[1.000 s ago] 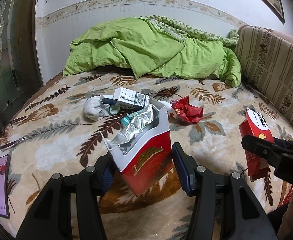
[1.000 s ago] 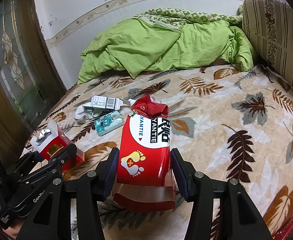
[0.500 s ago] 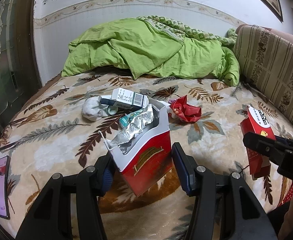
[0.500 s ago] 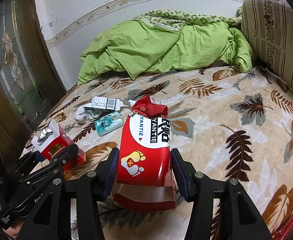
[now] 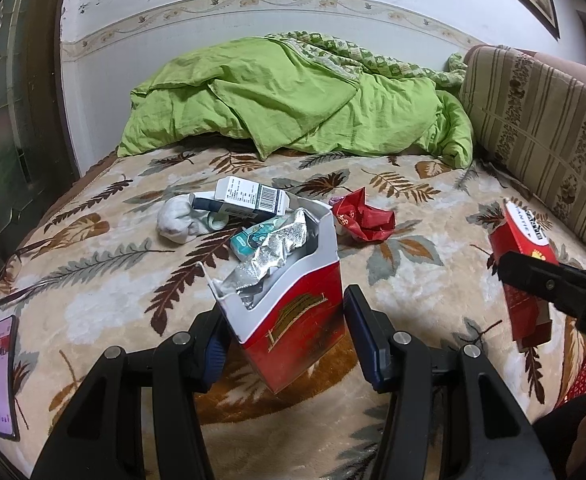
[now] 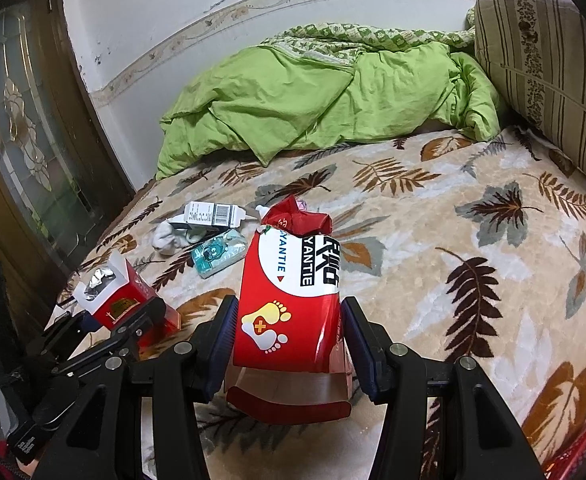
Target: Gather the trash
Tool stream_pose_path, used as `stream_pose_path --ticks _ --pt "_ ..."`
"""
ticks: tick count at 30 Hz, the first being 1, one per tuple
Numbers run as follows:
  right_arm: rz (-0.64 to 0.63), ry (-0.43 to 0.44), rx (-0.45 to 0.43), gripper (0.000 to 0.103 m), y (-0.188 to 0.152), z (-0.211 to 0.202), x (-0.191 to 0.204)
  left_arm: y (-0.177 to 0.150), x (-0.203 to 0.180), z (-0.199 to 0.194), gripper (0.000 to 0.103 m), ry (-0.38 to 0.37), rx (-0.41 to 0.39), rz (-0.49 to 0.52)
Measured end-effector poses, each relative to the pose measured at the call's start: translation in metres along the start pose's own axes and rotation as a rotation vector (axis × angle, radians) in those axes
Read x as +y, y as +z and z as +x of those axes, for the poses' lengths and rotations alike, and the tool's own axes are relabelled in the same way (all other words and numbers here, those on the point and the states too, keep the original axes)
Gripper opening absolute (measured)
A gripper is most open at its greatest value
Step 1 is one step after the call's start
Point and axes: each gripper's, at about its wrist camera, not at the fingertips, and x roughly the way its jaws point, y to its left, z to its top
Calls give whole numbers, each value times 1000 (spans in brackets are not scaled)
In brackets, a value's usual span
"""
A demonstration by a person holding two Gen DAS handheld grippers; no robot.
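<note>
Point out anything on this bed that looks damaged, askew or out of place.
The cigarette pack in the left gripper hangs tilted, lid torn open, crumpled foil spilling out. The red box in the right gripper has its bottom flap gaping. A phone lies at the blanket's edge among the litter.

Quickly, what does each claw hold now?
Left claw: closed on red cigarette pack.
Right claw: closed on red-white box.
</note>
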Motion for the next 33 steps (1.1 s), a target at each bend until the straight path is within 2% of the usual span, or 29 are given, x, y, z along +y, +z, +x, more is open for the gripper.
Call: stream_pose_path --ticks 9,17,27,33 --pt "15 5 -9 56 -2 -11 -4 -4 1 -5 53 -19 -1 0" --pt "35 18 -3 57 -7 -22 -6 -6 -2 -14 53 -72 17 -17" --pt "50 14 -25 58 -12 -58 -18 -3 -24 -38 53 -128 2 9" --pt "65 15 -66 58 -8 -93 -31 1 -43 -54 53 -189 1 31"
